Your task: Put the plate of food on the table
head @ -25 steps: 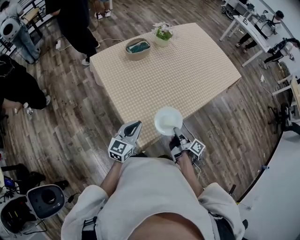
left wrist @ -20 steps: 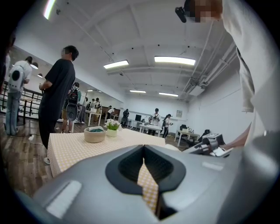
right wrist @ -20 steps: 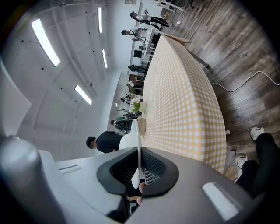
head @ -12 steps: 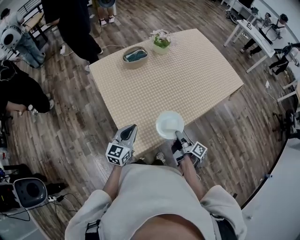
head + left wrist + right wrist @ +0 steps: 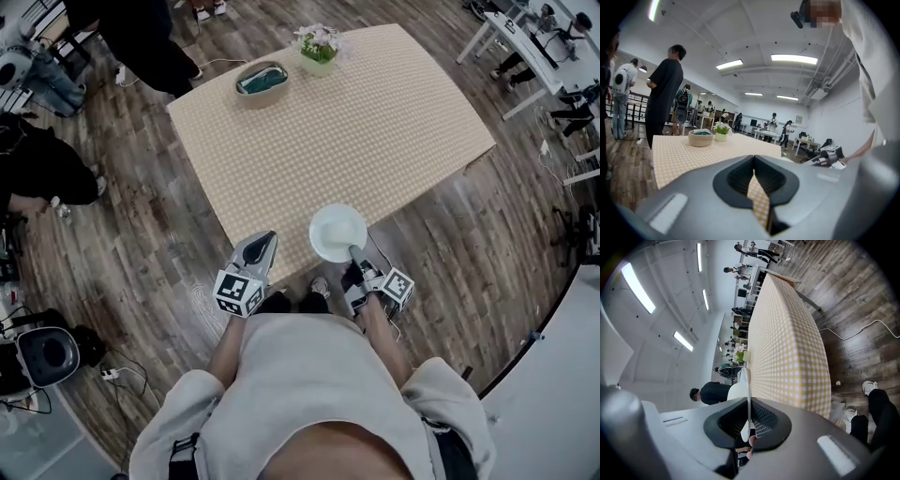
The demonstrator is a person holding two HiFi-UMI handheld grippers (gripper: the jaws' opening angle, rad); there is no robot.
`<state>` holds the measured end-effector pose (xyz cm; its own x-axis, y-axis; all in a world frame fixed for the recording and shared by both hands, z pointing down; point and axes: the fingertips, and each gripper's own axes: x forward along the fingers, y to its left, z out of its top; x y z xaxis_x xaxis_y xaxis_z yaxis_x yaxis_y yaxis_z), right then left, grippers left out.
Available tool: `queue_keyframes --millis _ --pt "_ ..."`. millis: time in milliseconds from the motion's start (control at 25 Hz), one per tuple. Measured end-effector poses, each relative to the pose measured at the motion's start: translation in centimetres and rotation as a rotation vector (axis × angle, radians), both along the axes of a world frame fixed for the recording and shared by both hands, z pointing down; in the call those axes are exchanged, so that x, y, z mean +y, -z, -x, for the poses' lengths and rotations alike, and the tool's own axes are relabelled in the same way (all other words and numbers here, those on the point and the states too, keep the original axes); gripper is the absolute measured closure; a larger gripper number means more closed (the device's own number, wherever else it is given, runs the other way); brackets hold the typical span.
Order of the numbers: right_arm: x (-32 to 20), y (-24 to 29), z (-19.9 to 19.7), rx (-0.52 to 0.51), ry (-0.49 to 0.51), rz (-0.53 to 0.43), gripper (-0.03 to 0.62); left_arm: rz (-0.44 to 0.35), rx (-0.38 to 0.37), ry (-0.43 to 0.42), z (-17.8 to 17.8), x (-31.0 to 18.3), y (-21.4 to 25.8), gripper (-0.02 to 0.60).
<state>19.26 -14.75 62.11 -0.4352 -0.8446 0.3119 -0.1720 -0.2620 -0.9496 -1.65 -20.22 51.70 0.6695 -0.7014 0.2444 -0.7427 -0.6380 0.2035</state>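
Observation:
A white plate (image 5: 337, 232) hangs level over the near edge of the table (image 5: 375, 131), which wears a yellow checked cloth. My right gripper (image 5: 353, 253) is shut on the plate's near rim. In the right gripper view the plate (image 5: 736, 391) shows edge-on between the pads of the right gripper (image 5: 749, 425), with the table (image 5: 787, 343) ahead. I see no food on its pale surface. To the plate's left, my left gripper (image 5: 265, 242) is shut and holds nothing, just off the table edge. In the left gripper view, only a sliver of cloth shows between the closed jaws of the left gripper (image 5: 757, 187).
A round basket (image 5: 261, 81) with something green in it and a small flower pot (image 5: 318, 44) stand at the table's far side. People stand on the wooden floor at the far left. White desks (image 5: 520, 47) are at the far right. A round machine (image 5: 47, 354) sits at the lower left.
The table has drifted slightly up and left in the head view as the person shifts. The plate stays gripped at the table's near edge; both grippers keep their pose.

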Motion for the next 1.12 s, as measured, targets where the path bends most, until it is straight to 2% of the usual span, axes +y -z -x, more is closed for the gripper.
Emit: queue_keyframes --millis 280,680,1120 --pt "0.3 -1.6 -0.2 -0.019 -0.002 0.021 0.582 0.031 -0.031 0.002 0.4 0.3 -1.7 0.572" --pt "1.5 -5.7 -0.3 -0.012 0.011 0.078 0.582 0.117 -0.048 0.003 0.1 1.5 -6.8 0.571" --pt "1.1 -7.5 0.2 -0.017 0.013 0.082 0.582 0.132 -0.052 0.026 1.0 2.2 -9.2 0.571"
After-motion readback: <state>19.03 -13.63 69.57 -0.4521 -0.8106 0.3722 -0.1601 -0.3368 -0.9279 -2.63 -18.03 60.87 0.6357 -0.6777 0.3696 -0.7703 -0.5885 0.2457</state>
